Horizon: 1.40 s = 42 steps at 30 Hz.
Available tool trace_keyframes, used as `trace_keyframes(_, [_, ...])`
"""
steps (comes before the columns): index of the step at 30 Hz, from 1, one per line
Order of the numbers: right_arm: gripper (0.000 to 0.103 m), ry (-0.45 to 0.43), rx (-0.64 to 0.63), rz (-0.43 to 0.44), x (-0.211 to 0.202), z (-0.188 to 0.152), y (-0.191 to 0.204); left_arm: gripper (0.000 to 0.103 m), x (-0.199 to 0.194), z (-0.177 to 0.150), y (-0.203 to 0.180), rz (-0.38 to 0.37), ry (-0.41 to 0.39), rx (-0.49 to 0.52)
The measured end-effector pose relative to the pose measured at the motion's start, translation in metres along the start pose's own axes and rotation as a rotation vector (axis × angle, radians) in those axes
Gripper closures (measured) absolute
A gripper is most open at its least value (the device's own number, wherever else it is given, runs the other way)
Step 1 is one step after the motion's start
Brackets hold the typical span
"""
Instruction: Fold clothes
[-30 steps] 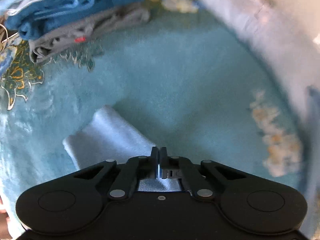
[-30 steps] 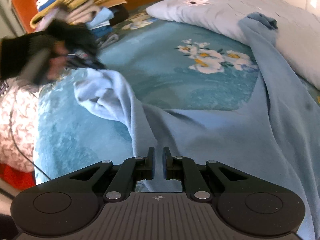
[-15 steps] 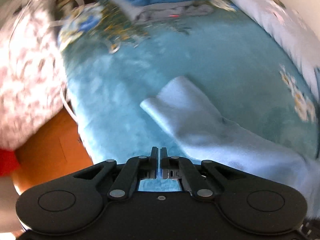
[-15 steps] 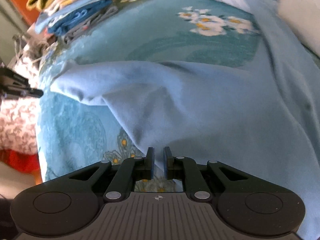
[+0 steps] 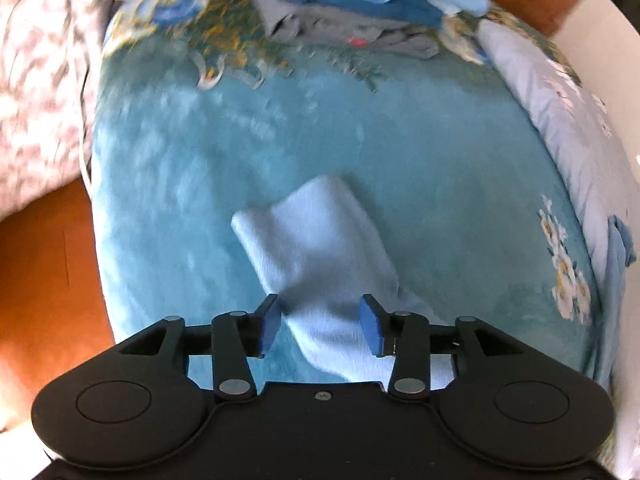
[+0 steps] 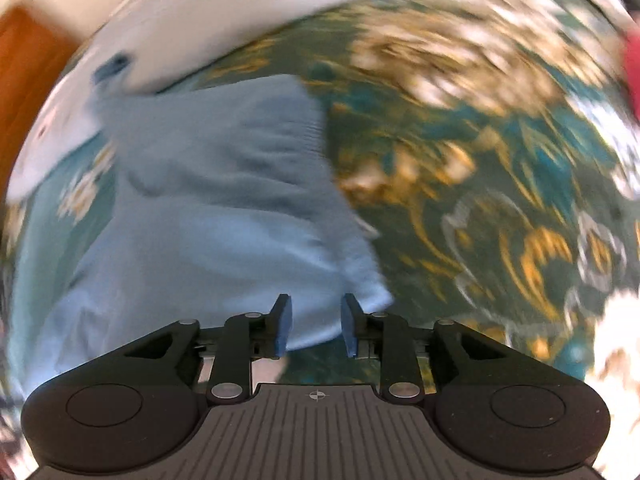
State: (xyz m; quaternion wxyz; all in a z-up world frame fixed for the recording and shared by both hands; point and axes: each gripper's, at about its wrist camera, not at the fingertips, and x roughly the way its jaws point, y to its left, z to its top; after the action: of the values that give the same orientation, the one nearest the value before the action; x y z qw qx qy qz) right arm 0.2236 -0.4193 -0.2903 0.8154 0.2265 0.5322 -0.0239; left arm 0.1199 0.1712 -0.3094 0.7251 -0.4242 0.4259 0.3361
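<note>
A light blue garment lies spread on the teal bed blanket. In the left wrist view its sleeve (image 5: 316, 248) stretches away from my left gripper (image 5: 319, 326), which is open with the cloth lying between the jaws, not clamped. In the right wrist view the garment's body (image 6: 224, 208) fills the left half, its hem edge running to my right gripper (image 6: 315, 326), which is open over the cloth's corner. The right view is motion-blurred.
A stack of folded clothes (image 5: 352, 4) sits at the far end of the bed. A pale blue pillow (image 5: 560, 120) lies along the right. A patterned quilt (image 5: 36, 80) hangs at the left edge above the wooden floor (image 5: 44, 280). Ornate dark green blanket (image 6: 480, 160) lies right of the garment.
Both grippers were shut on the garment and have opened, letting it go onto the bed. The sleeve now lies flat. The right camera has swung sharply toward the ornate blanket.
</note>
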Motion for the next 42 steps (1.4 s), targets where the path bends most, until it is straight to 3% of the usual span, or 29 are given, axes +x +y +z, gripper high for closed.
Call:
trace_keyframes(2, [0.068,0.002,0.077,0.01,0.002,-0.006,-0.015,0.061,0.006,-0.001,0.003,-0.028,0.021,-0.03])
trace_keyframes(7, [0.068,0.002,0.275,0.086,0.016,-0.021,-0.033,0.058,0.026,0.001,0.004,-0.109,0.061,-0.139])
trace_keyframes(12, [0.066,-0.052,0.437,0.194,0.03,-0.023,-0.037,0.061,0.036,0.005,0.001,-0.177,0.019,-0.214])
trace_keyframes(13, [0.072,-0.054,0.461,0.198,0.033,-0.023,-0.038,0.07,0.037,0.006,0.0,-0.182,0.009,-0.231])
trace_keyframes(14, [0.089,-0.056,0.486,0.202,0.036,-0.023,-0.038,0.086,0.036,0.008,-0.001,-0.184,-0.005,-0.232])
trace_keyframes(15, [0.096,-0.052,0.482,0.199,0.037,-0.02,-0.037,0.091,0.036,0.011,-0.004,-0.181,-0.019,-0.218])
trace_keyframes(18, [0.1,-0.086,0.443,0.164,0.023,-0.016,-0.031,0.097,0.025,0.02,-0.018,-0.212,-0.082,-0.151])
trace_keyframes(22, [0.101,-0.185,0.434,0.118,-0.013,-0.013,-0.035,0.099,0.003,0.042,-0.035,-0.343,-0.189,-0.085])
trace_keyframes(24, [0.102,-0.168,0.417,0.084,-0.013,-0.014,-0.038,0.099,-0.005,0.049,-0.037,-0.387,-0.217,-0.061])
trace_keyframes(28, [0.102,-0.126,0.383,0.016,-0.01,-0.016,-0.044,0.099,0.008,0.048,-0.023,-0.263,-0.175,0.009])
trace_keyframes(30, [0.102,-0.105,0.365,-0.018,-0.009,-0.018,-0.047,0.097,0.023,0.045,-0.006,-0.181,-0.142,0.003])
trace_keyframes(33, [0.102,-0.115,0.281,0.0,-0.004,-0.007,-0.03,0.096,0.029,0.045,0.011,-0.107,-0.143,-0.05])
trace_keyframes(36, [0.102,-0.161,0.194,0.029,-0.001,0.018,-0.008,0.095,0.015,0.055,0.0,-0.101,-0.195,-0.036])
trace_keyframes(38, [0.101,-0.196,0.114,0.049,0.003,0.039,0.01,0.081,0.006,0.064,-0.02,-0.133,-0.21,0.015])
trace_keyframes(42, [0.099,-0.204,-0.048,0.12,0.031,0.087,0.059,0.066,0.011,0.081,-0.098,-0.23,-0.201,0.203])
